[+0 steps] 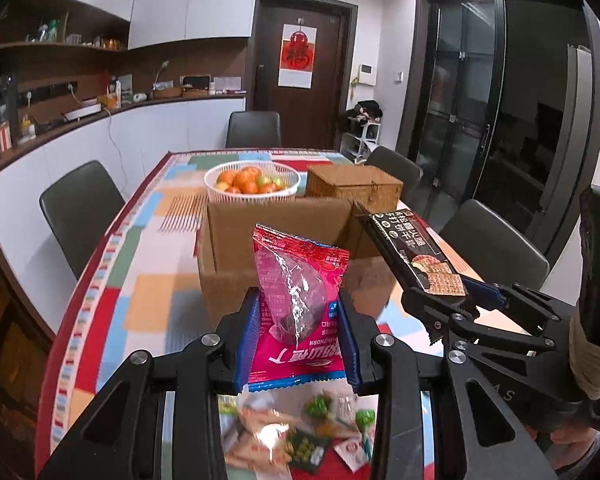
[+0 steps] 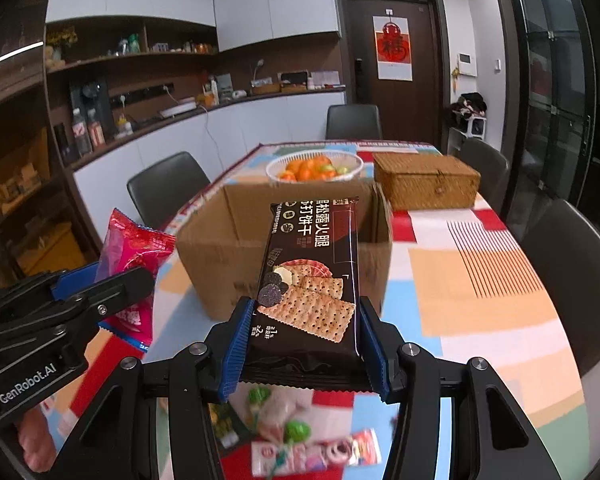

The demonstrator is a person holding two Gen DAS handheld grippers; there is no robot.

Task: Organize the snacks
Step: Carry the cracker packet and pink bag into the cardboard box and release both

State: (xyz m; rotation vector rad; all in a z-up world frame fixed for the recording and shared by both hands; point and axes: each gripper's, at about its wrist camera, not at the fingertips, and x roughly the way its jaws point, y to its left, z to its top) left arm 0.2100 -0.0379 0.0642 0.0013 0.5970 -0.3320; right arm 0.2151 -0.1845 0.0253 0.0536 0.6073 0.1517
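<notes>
Pink snack packet: a red-and-pink foil packet (image 1: 296, 308) with a clear window, standing upright between the blue pads of my left gripper (image 1: 298, 336), which is clamped on its sides.
Cracker pack: a long dark pack of soda crackers (image 2: 310, 280), pinched near its bottom end by my right gripper (image 2: 304, 344), its far end pointing away from me towards the box.
Where both are: held in the air above the table (image 2: 480, 280), side by side, just in front of the box.
Cardboard box: open-topped and brown (image 1: 276, 240), directly ahead of both grippers; I cannot see its inside.
Loose snacks: a blurred scatter of small packets (image 1: 300, 436) lies on the table below my grippers, near its front edge.
Further back: a white basket of oranges (image 1: 252, 182) and a closed wicker box (image 1: 354, 186) behind the cardboard box.
Step in hand: I judge this to be the carry, two snacks lifted and heading for the box.
Next move: bring each pack forward over the box rim, lower it inside, then let go.
</notes>
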